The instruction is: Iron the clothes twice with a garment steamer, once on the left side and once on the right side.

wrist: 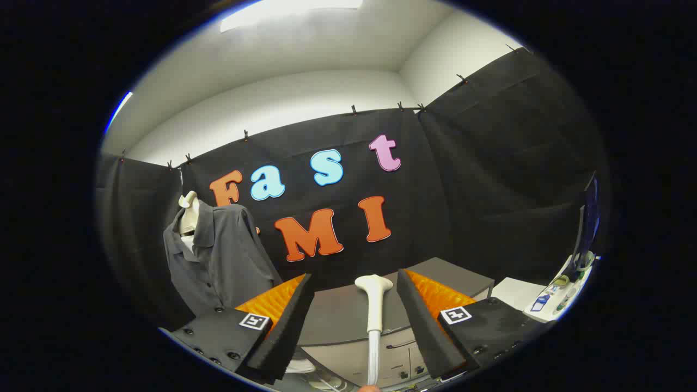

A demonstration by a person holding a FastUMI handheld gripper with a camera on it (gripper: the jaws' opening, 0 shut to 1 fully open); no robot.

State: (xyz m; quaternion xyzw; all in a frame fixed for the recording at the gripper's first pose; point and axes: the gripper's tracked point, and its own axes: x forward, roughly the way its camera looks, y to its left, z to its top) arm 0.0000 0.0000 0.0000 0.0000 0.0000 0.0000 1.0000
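A white garment steamer [374, 307] stands upright between my fingers, its flat head level with the fingertips. My gripper [354, 276] is open, and both fingers stand well clear of the steamer's neck on either side. A dark grey polo shirt [220, 258] hangs on a pale mannequin bust [189, 213] to the left, beyond the left finger, its collar open and its front facing me. The steamer's lower end is cut off below the fingers.
A grey cabinet [337, 307] with drawers stands just beyond the fingers, under the steamer. To the right are a white table [517, 291] with small items and a dark monitor [588, 218]. Black cloth walls close the booth behind.
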